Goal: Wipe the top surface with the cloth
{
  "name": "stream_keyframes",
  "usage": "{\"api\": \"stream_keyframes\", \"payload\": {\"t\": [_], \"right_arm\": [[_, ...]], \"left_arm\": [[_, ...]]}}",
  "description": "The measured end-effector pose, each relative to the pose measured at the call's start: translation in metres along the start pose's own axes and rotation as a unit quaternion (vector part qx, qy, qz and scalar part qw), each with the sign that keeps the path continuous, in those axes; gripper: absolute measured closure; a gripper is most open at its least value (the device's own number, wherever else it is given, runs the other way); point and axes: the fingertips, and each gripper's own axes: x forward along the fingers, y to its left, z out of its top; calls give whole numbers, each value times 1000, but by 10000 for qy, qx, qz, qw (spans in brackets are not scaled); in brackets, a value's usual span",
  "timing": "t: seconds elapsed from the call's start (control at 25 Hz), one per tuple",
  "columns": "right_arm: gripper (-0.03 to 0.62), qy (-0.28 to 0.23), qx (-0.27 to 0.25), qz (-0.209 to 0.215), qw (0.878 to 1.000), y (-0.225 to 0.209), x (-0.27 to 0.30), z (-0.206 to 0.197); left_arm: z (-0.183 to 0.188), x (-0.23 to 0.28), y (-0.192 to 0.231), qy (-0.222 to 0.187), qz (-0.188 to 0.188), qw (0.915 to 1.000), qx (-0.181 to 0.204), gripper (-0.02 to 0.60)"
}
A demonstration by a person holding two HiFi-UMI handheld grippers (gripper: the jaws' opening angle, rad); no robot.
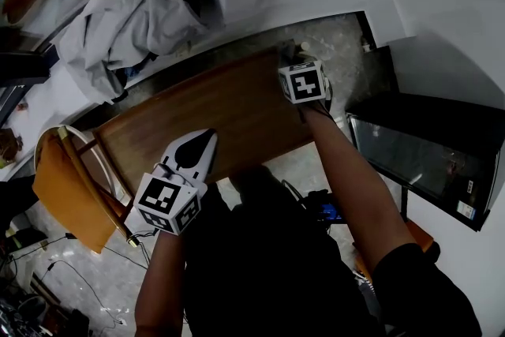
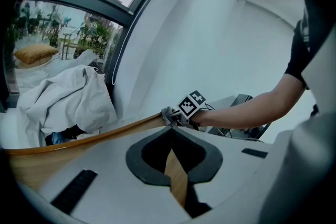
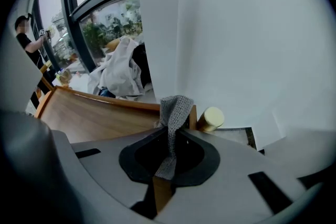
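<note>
**Left.** Your left gripper hovers over the near long edge of the wooden surface, toward its 8 o'clock half. Its fingers are closed tip to tip with nothing between them. Only bare wood shows through the gap behind the tips.

**Centre.** In the head view the long axis of the surface runs from 8 o'clock to 2 o'clock. A chair stands off the 8 o'clock end. A heap of white clothing lies beyond the far edge, at about 11 o'clock.

**Right.** Your right gripper sits at the 2 o'clock end, at the far corner. Its fingers are clamped on the grey knitted cloth. The cloth stands up between the tips and hangs over the wood at that corner. Whether it presses flat on the wood cannot be told.

**Key relation.** The cloth is at one extreme of the long axis, so nearly all of the top lies from it toward 8 o'clock. Judged from this, the wiping stroke should travel along the axis toward your left gripper. The right arm is the only one placed to make that stroke.
</note>
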Motion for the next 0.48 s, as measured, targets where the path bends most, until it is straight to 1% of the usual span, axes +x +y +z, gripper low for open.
{"api": "stream_keyframes", "payload": {"t": [0.16,0.28,0.32,0.4,0.48], "right_arm": [[560,-101,-70,-71,9999,-2,0,3],[560,-538,-483,71,9974,19,-17,16],[560,-686,-555,181,9959,33,-24,21],[560,-875,-524,506,9935,71,-36,29],[560,-965,-541,961,9892,125,-43,34]], "left_arm": [[-2,-7,4,-43,39,10000,-51,569],[-1,-21,11,-178,121,9996,-185,569],[0,-27,15,-225,161,9994,-217,569],[0,-43,26,-300,249,9989,-269,569],[-1,-65,39,-367,378,9981,-318,569]]}}
